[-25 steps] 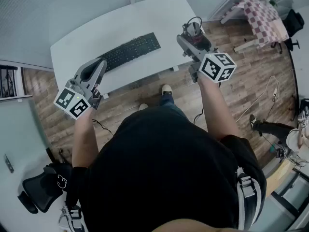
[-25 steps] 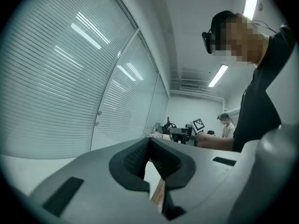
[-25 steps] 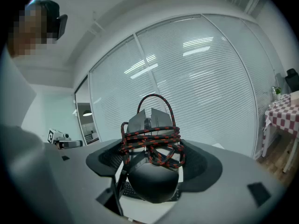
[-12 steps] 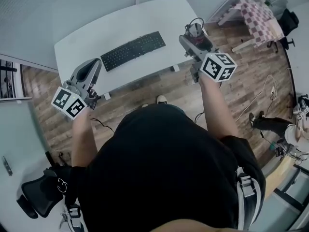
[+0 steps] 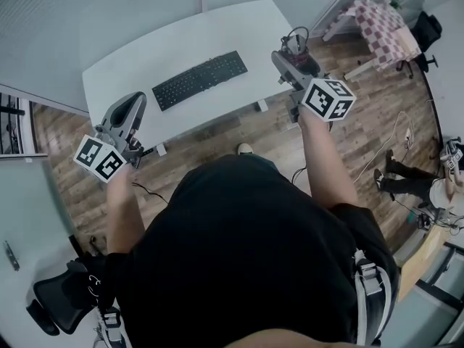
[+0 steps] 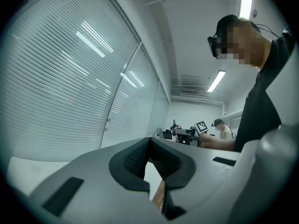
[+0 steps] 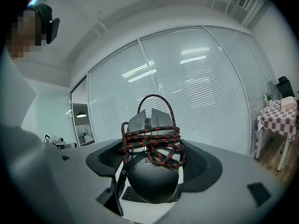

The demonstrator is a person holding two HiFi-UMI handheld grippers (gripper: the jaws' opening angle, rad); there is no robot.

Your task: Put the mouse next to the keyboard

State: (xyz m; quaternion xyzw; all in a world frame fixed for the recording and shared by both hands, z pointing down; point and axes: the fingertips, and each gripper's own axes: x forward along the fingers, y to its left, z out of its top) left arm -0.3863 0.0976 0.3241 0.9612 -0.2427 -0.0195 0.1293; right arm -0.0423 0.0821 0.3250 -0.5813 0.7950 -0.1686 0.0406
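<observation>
While the right gripper (image 5: 293, 55) clamps the mouse (image 7: 152, 180) aloft, upper right, and the left gripper (image 5: 131, 104) is closed empty, the keyboard (image 5: 199, 79) awaits it.

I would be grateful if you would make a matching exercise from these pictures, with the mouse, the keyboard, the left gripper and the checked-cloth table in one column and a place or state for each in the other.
Things:
1. mouse
2. keyboard
3. left gripper
4. checked-cloth table

Places or states:
A. lies on the white desk
B. stands on the wooden floor, far to the right
C. jaws together, nothing between them
D. wound in its red-and-black cable, clamped in the right gripper

Pairs: 1-D, 2-A, 3-C, 4-B.
</observation>
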